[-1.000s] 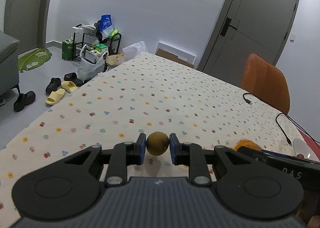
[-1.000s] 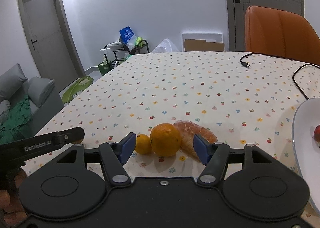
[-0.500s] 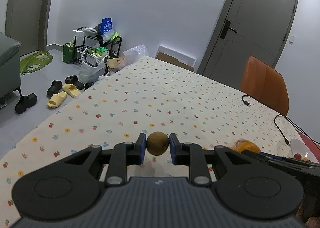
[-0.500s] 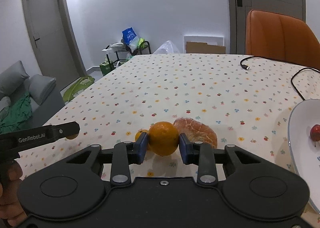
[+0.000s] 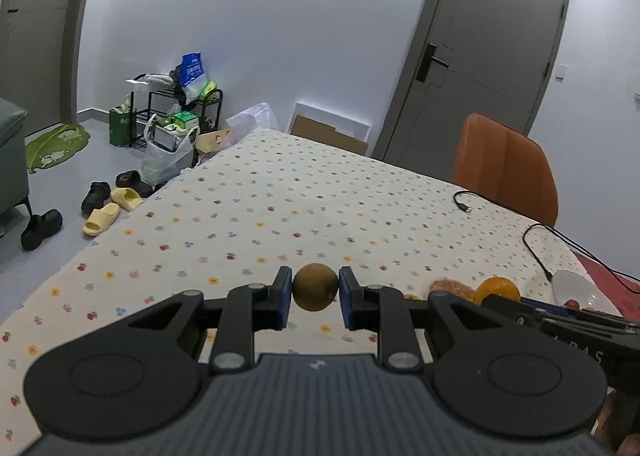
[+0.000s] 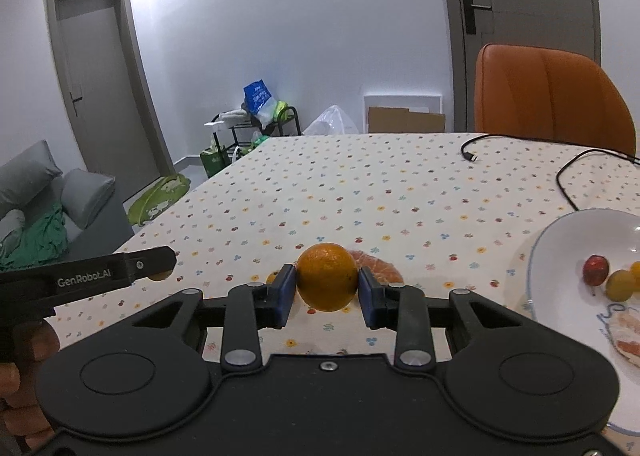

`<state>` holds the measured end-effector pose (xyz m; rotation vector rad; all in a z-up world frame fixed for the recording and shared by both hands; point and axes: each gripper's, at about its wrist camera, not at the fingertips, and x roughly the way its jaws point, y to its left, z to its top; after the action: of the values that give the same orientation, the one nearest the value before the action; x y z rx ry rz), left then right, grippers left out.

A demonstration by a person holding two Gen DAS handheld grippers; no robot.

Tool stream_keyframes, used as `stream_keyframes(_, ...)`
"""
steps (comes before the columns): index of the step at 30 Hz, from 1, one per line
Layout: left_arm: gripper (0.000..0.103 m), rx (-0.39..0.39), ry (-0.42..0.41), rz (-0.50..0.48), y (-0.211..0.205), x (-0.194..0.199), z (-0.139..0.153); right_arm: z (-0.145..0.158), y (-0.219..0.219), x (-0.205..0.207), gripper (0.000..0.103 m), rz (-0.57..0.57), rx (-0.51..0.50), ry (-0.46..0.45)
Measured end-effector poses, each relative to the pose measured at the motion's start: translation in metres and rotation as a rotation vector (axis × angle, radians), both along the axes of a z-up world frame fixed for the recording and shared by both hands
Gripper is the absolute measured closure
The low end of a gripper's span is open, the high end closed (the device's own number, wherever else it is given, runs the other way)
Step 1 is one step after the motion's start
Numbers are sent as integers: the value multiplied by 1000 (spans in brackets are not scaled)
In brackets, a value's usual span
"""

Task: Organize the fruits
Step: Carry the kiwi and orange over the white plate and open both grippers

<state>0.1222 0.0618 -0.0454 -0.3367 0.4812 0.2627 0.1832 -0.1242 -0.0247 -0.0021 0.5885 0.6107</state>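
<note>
My left gripper (image 5: 315, 298) is shut on a small brown round fruit (image 5: 315, 287), held above the flowered tablecloth. My right gripper (image 6: 327, 290) is shut on an orange (image 6: 327, 276), lifted off the cloth. Behind the orange lie a bagged peeled citrus (image 6: 378, 268) and a small yellow fruit (image 6: 273, 277), mostly hidden by the left finger. A white plate (image 6: 560, 296) at the right holds a red fruit (image 6: 595, 270), small yellow fruits (image 6: 619, 285) and a peeled segment. In the left wrist view the orange (image 5: 497, 290) and the plate (image 5: 576, 288) show at right.
Two black cables (image 6: 568, 180) lie on the far right of the table. An orange chair (image 6: 548, 100) stands behind the table. A hand (image 6: 24, 352) holds the left gripper's body at the left edge of the right wrist view. Shoes and a rack stand on the floor.
My right gripper shut on the orange and lifted it off the cloth. Both grippers have risen, the left one still holding the brown fruit.
</note>
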Motion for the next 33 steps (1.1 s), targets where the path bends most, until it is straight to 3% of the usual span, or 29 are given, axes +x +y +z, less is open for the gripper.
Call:
stream_keyframes(15,80,22,-14,-89,-42,11,5,12,-45,-8,71,-78,27,-45)
stream_keyframes(33,80,45,-4,-202,-96,30,3,5,-105,-8,71,-200,45,-41)
